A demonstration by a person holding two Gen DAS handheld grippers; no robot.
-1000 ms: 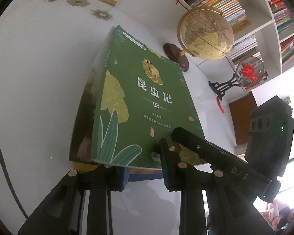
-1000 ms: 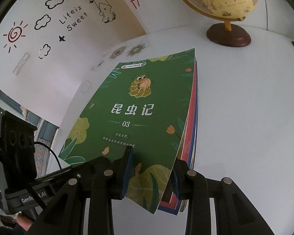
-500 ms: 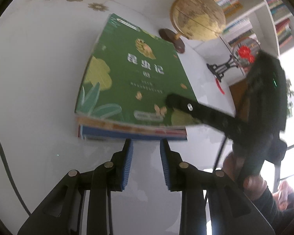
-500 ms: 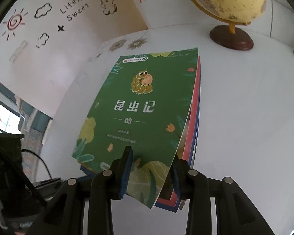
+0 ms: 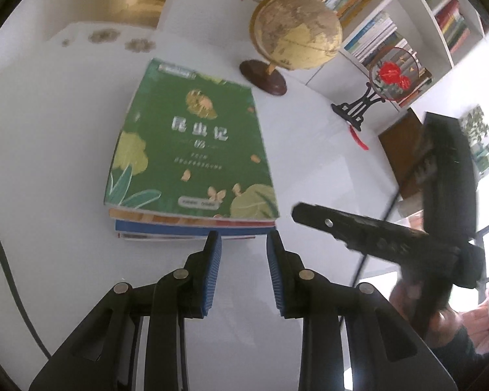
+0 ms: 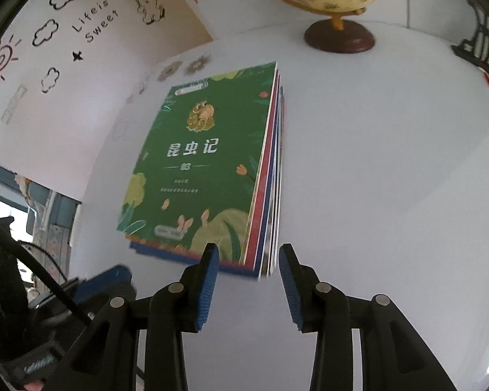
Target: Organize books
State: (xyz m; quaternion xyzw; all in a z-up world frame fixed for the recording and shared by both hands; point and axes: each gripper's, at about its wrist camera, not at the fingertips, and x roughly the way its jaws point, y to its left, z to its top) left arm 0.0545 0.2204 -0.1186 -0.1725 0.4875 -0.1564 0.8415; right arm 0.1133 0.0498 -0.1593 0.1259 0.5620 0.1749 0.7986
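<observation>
A green book [image 5: 192, 150] [image 6: 199, 163] tops a flat stack of books [image 5: 192, 228] [image 6: 267, 195] on the white table [image 5: 49, 163]. My left gripper [image 5: 244, 244] hovers just short of the stack's near edge, open, with nothing between its blue pads. My right gripper [image 6: 248, 254] is at the stack's near right corner, its jaws opening. That corner shows between the fingertips, but the pads do not press on it. In the left wrist view a finger [image 5: 326, 221] of the right gripper reaches in from the right, held by a hand.
A globe [image 5: 296, 29] on a dark round base [image 6: 339, 36] stands behind the stack. A red fan ornament on a black stand [image 5: 391, 75] is at the right, before a bookshelf [image 5: 407, 16]. A black cable [image 5: 3, 260] runs along the left.
Both grippers have let go of the stack and drawn back from it. The green book's lifted cover has dropped flat. The right gripper's jaws have widened.
</observation>
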